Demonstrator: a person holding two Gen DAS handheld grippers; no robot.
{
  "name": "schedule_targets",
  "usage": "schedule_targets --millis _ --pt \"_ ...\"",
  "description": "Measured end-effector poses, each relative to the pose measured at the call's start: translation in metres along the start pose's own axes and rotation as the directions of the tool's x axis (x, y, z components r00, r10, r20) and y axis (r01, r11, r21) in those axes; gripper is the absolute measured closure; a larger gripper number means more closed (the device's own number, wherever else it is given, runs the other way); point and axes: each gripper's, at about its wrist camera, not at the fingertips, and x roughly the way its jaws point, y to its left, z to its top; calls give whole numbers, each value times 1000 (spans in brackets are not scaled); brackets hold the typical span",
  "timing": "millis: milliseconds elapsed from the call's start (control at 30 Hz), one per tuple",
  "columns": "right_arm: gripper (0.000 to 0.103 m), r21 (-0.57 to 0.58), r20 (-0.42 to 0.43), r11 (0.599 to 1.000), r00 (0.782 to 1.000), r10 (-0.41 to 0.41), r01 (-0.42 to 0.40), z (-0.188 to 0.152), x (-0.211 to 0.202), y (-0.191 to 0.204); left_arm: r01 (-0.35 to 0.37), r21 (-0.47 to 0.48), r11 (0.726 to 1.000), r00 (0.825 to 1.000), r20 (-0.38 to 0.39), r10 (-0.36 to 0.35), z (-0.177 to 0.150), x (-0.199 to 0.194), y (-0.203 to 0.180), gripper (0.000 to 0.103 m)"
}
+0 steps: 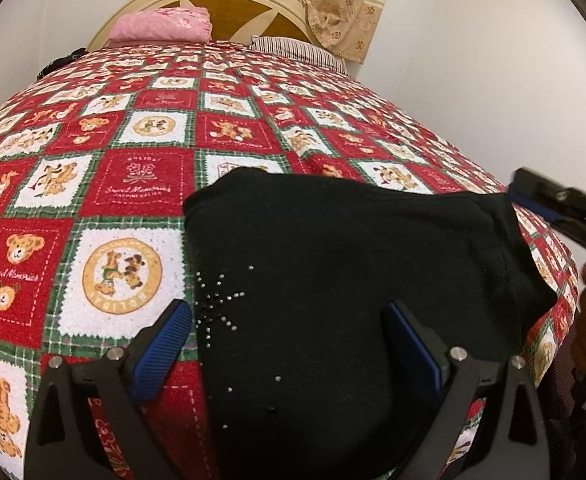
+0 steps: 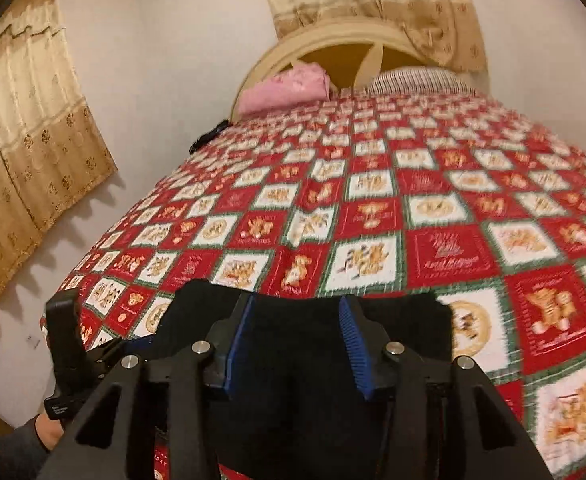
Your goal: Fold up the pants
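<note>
pants (image 1: pixel 333 264) – black, folded, lower centre, on bear-print bedspread (image 1: pixel 133 184) | left gripper (image 1: pixel 289 344) fingers wide, empty; right gripper (image 2: pixel 299 340) partly parted, nothing pinched | withdraw both without dragging; press fold flat

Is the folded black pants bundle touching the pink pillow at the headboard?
Apart. The left wrist view shows the folded black pants bundle near the foot, with rows of red checked bedspread between it and the pink pillow.

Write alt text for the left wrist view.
Folded black pants with a rhinestone starburst lie on a red, white and green teddy-bear bedspread, the open left gripper hovering over them. A pink pillow sits by the headboard.
</note>
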Motion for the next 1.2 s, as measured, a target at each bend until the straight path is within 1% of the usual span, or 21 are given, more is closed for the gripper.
schedule_targets --millis 33,67,100,133,167,200,233,333,400,500,567,633,767,867,900,933,1000,1033,1133,1200 --pt "57 15 -20 999 999 -48 48 -2 7 -8 0 -2 1000 1000 0 0 0 1 0 3" --pt "57 36 -37 997 997 -69 71 -4 11 -15 2 -2 1000 1000 0 -2 0 1 0 3" --pt "57 66 -59 995 996 -65 69 -8 15 -25 6 -3 1000 1000 1 -6 0 1 1 3" --pt "57 95 -77 995 996 -35 42 -11 19 -35 9 -4 1000 1000 1 -9 0 1 1 2" --pt "57 108 -72 994 997 -4 11 -13 20 -43 10 -4 1000 1000 1 -10 1 1 1 2" --pt "57 106 -66 994 998 9 -2 -15 19 -45 10 -2 1000 1000 0 -10 1 2 1 2" --pt "57 98 -64 995 998 11 -5 -15 17 -45 8 0 1000 1000 0 -8 1 2 1 2" --pt "57 58 -56 998 998 -17 20 -18 8 -37 9 -2 1000 1000 0 -9 1 2 0 2" --pt "57 22 -59 999 997 -44 46 -24 4 -32 11 -5 1000 1000 2 -11 1 1 0 2" --pt "57 -63 -57 994 994 -94 91 -36 2 -25 8 1 1000 1000 0 -8 1 1 0 2" --pt "57 -89 -57 990 992 -114 109 -39 1 -24 8 3 1000 1000 2 -8 1 0 -1 2" --pt "57 -98 -60 989 991 -118 111 -41 -1 -25 10 2 1000 1000 1 -10 1 -1 0 2" --pt "57 -151 -69 980 987 -144 133 -42 1 -24 16 2 1000 1000 4 -16 -2 -5 1 2" --pt "57 -175 -95 973 981 -169 151 -32 -4 -13 17 10 1000 1000 5 -18 -6 -8 1 2" --pt "57 -174 -102 974 982 -162 142 -28 -7 -8 18 13 1000 1000 6 -18 -8 -10 2 2" --pt "57 -171 -103 978 985 -136 117 -22 -11 -3 21 14 1000 1000 8 -21 -9 -11 3 2" --pt "57 -180 -95 982 992 -79 61 -10 -14 10 24 22 999 1000 12 -25 -14 -13 4 2" --pt "57 -185 -106 982 994 -41 20 -2 -11 19 22 27 999 1000 14 -23 -15 -13 3 2" --pt "57 -187 -155 979 987 51 -80 10 7 40 6 58 998 1000 11 -7 -20 -15 -1 1" --pt "57 -209 -182 970 979 88 -126 17 26 57 -2 86 996 1000 1 2 -24 -15 -4 0"
